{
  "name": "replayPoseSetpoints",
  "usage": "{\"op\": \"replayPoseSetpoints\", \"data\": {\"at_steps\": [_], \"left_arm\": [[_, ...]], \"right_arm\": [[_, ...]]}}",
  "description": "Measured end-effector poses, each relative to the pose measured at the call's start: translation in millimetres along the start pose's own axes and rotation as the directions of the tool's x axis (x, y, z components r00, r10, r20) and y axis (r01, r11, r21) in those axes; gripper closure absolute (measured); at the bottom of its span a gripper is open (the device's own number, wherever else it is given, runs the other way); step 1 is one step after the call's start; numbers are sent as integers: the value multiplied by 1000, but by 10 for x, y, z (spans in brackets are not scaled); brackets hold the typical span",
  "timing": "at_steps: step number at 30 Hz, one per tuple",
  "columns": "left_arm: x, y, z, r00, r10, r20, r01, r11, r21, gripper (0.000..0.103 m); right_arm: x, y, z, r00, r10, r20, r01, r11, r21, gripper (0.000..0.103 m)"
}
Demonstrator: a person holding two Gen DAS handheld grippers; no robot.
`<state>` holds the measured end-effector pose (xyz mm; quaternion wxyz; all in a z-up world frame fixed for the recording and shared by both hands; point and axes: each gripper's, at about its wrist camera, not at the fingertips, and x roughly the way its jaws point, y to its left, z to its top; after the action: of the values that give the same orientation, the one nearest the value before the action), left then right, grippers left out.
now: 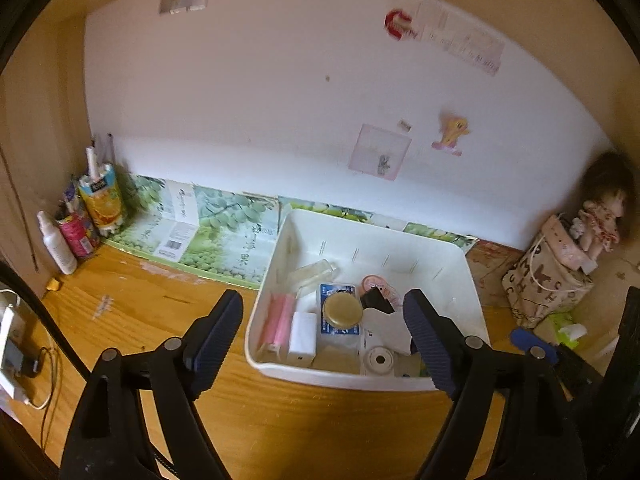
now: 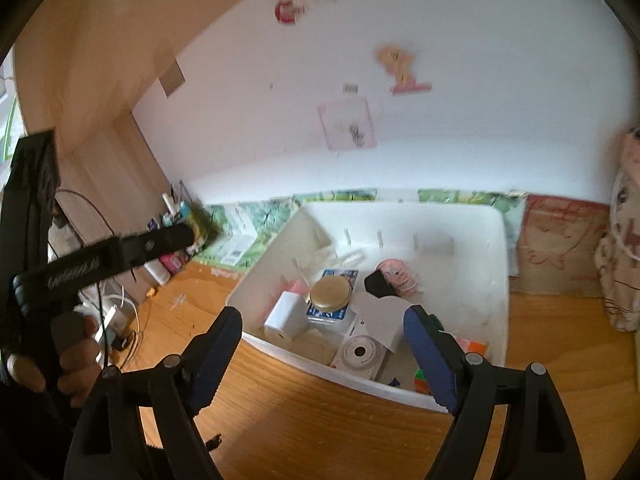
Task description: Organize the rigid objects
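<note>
From the left wrist view, the left gripper [image 1: 322, 312] hangs with its jaws spread wide and empty above the near rim of the white bin [image 1: 460, 264], which sits on the wooden desk [image 1: 132, 312] against the far wall; a gold-lidded jar [image 1: 342, 310] and other small goods lie gathered inside, likely so loose items stay together. From the right wrist view, the right gripper [image 2: 322, 332] is likewise parted and holds nothing

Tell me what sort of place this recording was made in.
Probably a desk nook in a home, perhaps a child's room or a dorm. A wooden desktop meets a white wall with a cartoon sticker, a doll sits in the corner, and a white plastic bin holds household odds and ends.
</note>
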<state>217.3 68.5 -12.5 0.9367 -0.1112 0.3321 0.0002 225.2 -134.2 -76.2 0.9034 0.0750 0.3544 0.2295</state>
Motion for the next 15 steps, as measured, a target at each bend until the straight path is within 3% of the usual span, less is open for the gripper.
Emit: {"op": "replayPoseSetpoints", "data": {"at_steps": [6, 10, 15], "left_arm": [[-419, 82, -64, 999, 28, 33, -28, 999, 14, 15], [-668, 135, -157, 999, 22, 37, -23, 1000, 21, 11], [-847, 184, -311, 1000, 23, 8, -23, 999, 31, 11]], "right_arm": [[-441, 249, -42, 995, -75, 69, 75, 997, 0, 16], [-649, 387, -111, 992, -100, 76, 98, 995, 22, 0], [-886, 559, -245, 990, -135, 50, 131, 989, 72, 0]]}}
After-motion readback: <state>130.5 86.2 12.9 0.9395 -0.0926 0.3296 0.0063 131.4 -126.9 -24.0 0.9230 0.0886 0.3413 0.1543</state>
